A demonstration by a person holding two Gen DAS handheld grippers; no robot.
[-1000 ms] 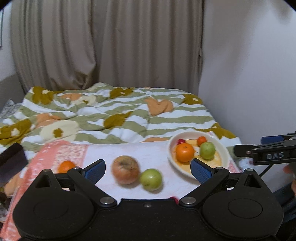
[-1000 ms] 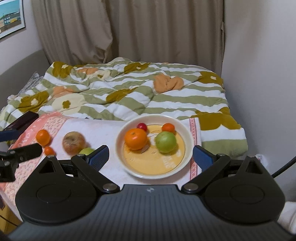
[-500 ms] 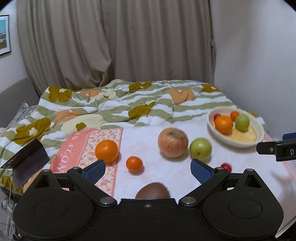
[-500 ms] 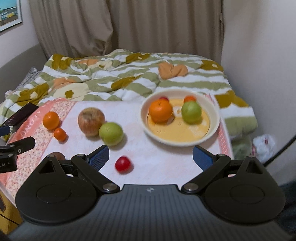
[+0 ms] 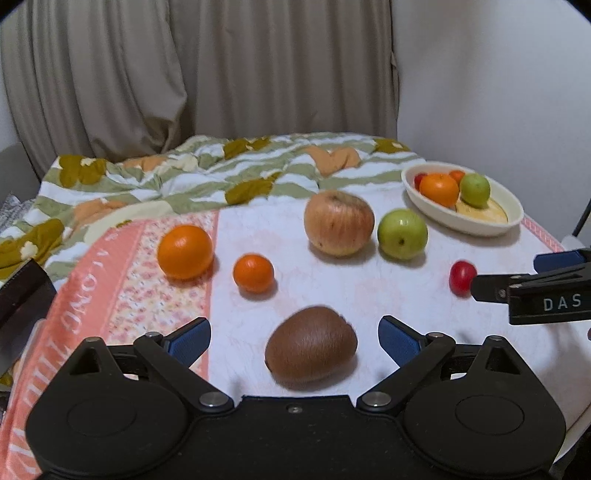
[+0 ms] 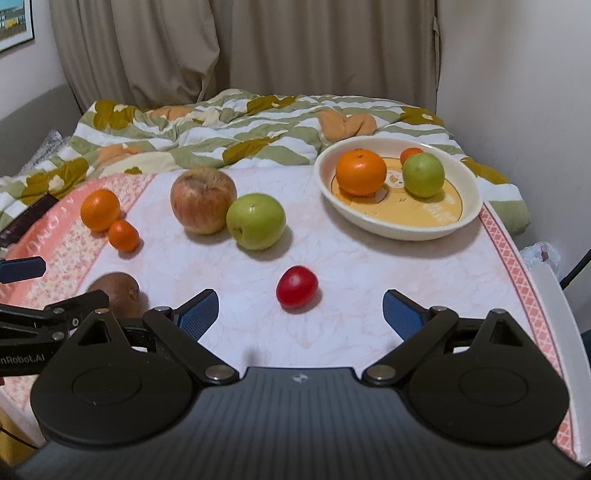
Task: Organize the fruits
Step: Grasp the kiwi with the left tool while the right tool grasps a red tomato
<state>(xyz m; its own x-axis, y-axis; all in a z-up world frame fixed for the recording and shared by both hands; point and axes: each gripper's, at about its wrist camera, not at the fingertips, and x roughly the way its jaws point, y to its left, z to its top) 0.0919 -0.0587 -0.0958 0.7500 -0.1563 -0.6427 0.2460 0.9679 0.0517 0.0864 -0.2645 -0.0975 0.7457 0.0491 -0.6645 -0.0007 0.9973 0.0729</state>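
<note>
My bowl point(image 6: 466, 218) holds four fruits; six wait on the worktop point(image 6: 369, 266), kiwi point(image 5: 311, 344) and cherry tomato point(image 6: 297, 286) nearest. Both jaws are spread, empty.

Beige curtains point(image 5: 207, 74) hang in folds across the back of the room, meeting a plain white wall point(image 5: 498, 81) on the right. Below them lies a bed point(image 6: 221, 129) under a rumpled quilt striped green and white with ochre flowers. A framed picture point(image 6: 14, 22) hangs at upper left. Lighting is soft and even.
</note>
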